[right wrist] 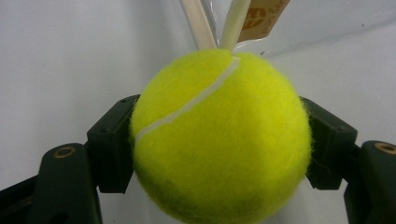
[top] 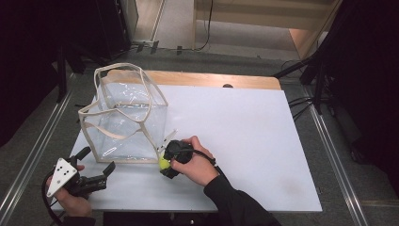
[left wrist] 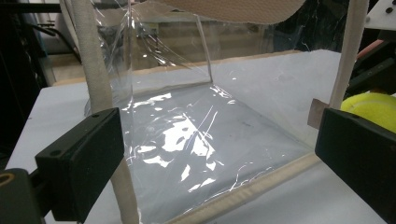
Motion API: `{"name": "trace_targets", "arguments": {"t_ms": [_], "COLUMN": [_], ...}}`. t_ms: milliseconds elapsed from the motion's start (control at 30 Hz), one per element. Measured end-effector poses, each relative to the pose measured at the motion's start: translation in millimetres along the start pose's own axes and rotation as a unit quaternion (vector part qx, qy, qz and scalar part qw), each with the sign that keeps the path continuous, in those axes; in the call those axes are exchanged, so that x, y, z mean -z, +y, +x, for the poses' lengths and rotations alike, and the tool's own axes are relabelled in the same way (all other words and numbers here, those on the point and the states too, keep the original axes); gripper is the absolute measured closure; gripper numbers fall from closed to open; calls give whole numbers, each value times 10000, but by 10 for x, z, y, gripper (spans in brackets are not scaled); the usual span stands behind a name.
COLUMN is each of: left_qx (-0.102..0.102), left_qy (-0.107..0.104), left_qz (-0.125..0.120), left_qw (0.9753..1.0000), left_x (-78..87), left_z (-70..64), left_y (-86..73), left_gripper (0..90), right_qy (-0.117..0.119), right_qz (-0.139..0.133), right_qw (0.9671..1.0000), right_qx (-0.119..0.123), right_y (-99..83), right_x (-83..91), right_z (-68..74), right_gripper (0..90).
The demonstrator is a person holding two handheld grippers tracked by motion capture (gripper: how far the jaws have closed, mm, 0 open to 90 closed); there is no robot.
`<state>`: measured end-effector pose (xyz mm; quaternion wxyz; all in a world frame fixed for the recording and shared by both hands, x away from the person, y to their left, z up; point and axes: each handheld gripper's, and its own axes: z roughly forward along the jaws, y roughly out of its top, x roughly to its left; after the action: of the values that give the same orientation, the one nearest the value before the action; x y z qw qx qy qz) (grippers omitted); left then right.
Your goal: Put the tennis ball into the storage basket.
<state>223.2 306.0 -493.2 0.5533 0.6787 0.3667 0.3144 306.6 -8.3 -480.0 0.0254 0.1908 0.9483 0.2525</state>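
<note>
your right gripper (right wrist: 219, 140) pinched a fuzzy yellow tennis ball (right wrist: 219, 140) (white seam curving across) near the table's (top: 244, 136) front edge; your left gripper (top: 96, 167) stood spread.

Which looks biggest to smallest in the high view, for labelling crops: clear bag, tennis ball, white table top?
1. white table top
2. clear bag
3. tennis ball, partly hidden in the right gripper

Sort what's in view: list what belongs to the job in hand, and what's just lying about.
In the job:
ball, clamped in the right gripper
clear bag, standing open on the table
left gripper, open, near the bag

Lying about:
cables on the floor
dark stands beside the table
</note>
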Motion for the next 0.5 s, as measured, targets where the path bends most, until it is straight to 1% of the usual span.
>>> {"name": "trace_targets", "arguments": {"t_ms": [33,67,133,333,467,500], "left_qx": [1,0,2,18,23,22], "left_qy": [1,1,1,9,15,15], "left_qz": [0,3,1,3,1,5], "left_qw": [10000,10000,10000,10000,10000,10000], "left_x": [0,0,-1,0,1,2], "left_z": [0,0,0,-2,-1,0], "left_y": [0,0,0,0,0,0], "left_gripper": [13,13,13,13,13,13], "right_qy": [-9,-3,-6,-19,-13,-18], "right_qz": [-6,-5,-4,-30,-6,1], "right_qw": [10000,10000,10000,10000,10000,10000], "right_qx": [28,-5,20,-7,48,22], "right_y": [4,11,14,38,57,64], "right_x": [5,17,28,97,146,163], "right_z": [-3,2,-4,-19,-40,-42], "right_gripper": [235,235,235,235,235,235]}}
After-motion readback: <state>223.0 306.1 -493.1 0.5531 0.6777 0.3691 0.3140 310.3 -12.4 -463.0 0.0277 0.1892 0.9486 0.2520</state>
